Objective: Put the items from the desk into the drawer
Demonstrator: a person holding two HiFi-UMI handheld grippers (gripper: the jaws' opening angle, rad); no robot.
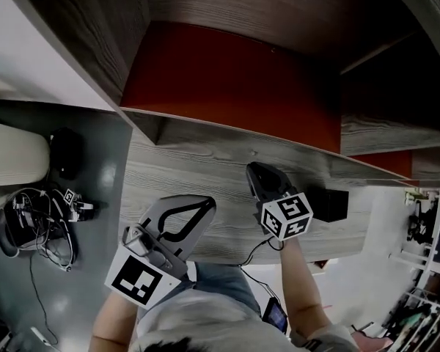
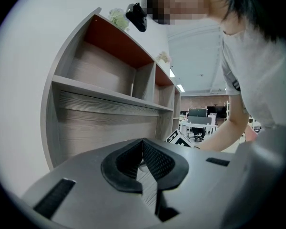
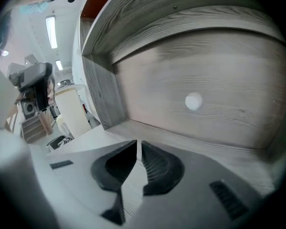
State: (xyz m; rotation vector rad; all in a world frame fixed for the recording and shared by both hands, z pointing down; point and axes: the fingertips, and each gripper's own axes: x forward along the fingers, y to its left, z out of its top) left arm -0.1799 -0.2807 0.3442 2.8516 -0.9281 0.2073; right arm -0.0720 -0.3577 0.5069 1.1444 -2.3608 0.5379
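Jaws on both grippers stand pressed together, with nothing between them. The left gripper [image 1: 204, 204] sits low and centre in the head view over the grey wooden desk [image 1: 172, 166]. The right gripper [image 1: 254, 170] is just to its right, tips toward the shelf unit [image 1: 227, 79]. A small black box [image 1: 330, 205] lies on the desk right of centre, beside the right gripper's marker cube [image 1: 287, 215], behind and clear of its fingertips. In the right gripper view a white round cap [image 3: 194, 101] shows on the wooden panel ahead.
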